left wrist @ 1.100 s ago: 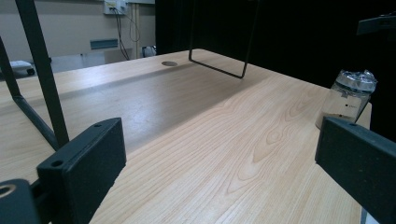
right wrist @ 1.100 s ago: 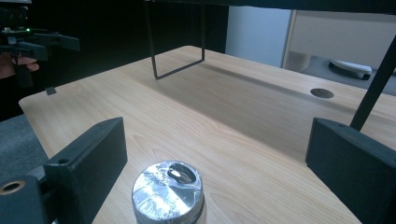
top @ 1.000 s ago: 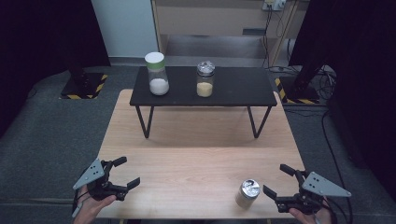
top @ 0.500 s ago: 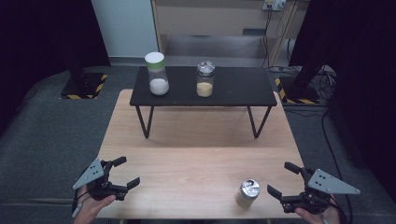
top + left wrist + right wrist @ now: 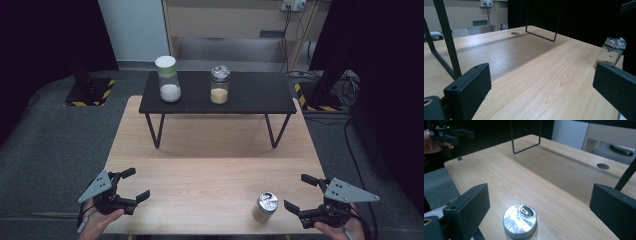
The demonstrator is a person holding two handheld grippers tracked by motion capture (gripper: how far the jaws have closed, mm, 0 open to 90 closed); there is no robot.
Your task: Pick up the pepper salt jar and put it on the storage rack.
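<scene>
R claw: jaws spread wide, have just been opening further; nothing pinched. Sits at near R corner of bench, in person's R hand.
jar: small glass jar w/ shiny foil-like lid, upright on bench near front edge, just L of R claw, not touching it in high view. R gripper view: jar low in frame, between the two jaws but clear of both, lid seen from above.
L claw: jaws spread, nothing between them. Near L front corner of bench, in L hand. Well apart from jar.
L gripper view: jar far across bench, just above R-side jaw; wood grain between.
R gripper view, far: L claw top L, dark, beyond bench edge.
shelf: low black wire-leg stand on far half of bench.
white-fill jar: pale green lid, on shelf L part, upright.
yellow-fill jar: shiny lid, on shelf near middle, upright, apart from white one.
bench hole: round cable port near shelf leg.
</scene>
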